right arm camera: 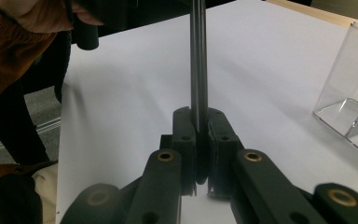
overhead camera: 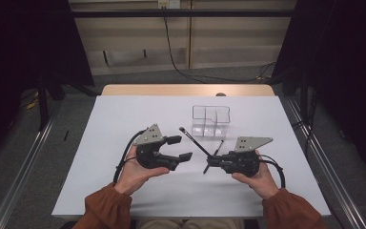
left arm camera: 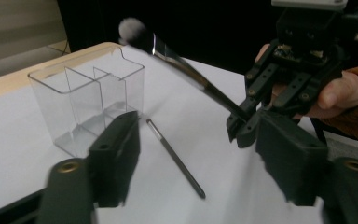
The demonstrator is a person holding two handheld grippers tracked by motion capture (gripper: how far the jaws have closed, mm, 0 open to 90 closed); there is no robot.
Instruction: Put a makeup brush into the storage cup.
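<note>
The right gripper (overhead camera: 208, 163) is clenched on the thin black handle of a long makeup brush with a soft grey-tipped head (left arm camera: 177, 58); in the right gripper view the handle (right arm camera: 198, 70) runs straight up toward twelve o'clock from between the pressed-together jaws. In the high view the brush slants from that gripper up toward ten o'clock, its head in the air just short of the clear plastic organiser box with upright dividers (overhead camera: 211, 120). The left gripper (overhead camera: 180, 148) grasps nothing: its jaws stand apart with only air between them, pointing toward three o'clock at the brush. A second thin dark stick-like brush (left arm camera: 176, 158) lies flat on the white table top (overhead camera: 124, 119), just beside the box at its five o'clock in the left gripper view
</note>
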